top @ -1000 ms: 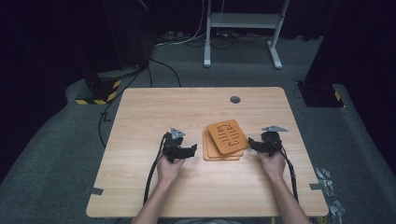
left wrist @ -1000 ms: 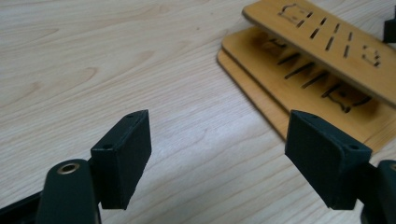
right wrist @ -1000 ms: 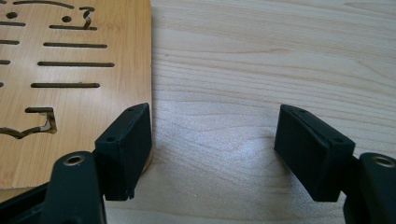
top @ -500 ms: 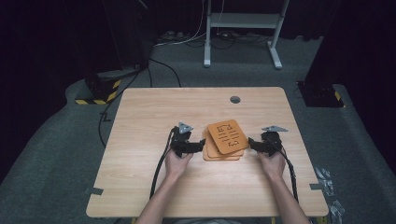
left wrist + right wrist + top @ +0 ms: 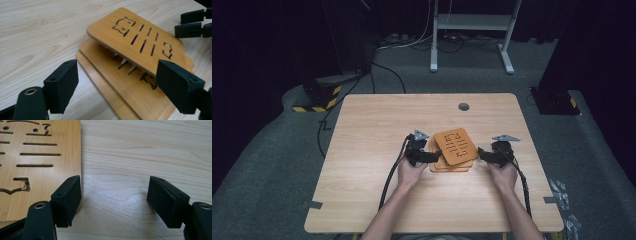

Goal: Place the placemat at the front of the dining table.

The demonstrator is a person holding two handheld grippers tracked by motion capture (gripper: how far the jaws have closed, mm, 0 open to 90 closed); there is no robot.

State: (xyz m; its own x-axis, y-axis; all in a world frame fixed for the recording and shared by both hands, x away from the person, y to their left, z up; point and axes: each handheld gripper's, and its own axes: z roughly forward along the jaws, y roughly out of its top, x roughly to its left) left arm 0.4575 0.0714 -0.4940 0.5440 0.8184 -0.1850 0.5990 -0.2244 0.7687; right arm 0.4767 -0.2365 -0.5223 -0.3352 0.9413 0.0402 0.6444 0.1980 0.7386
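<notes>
The stack of wooden trivets point(image 5: 454, 152) lies just right of the frame's centre in the high view, on the worktop point(image 5: 377, 125). The top trivet point(image 5: 140, 41) sits skewed and tilted on the ones under it, its near edge lifted. The left claw point(image 5: 428, 156) has slid rightward across the frame since a second ago and now stands at the stack's left edge. Its jaws have just been opening and stand wide, nothing pressed between them; the stack lies in front of the gap. That suggests a grab at the top trivet is coming. The right claw point(image 5: 482, 154) has kept its place at the stack's right edge, jaws wide and empty, one jaw just beside a trivet's edge. How many trivets lie underneath is hard to make out.
</notes>
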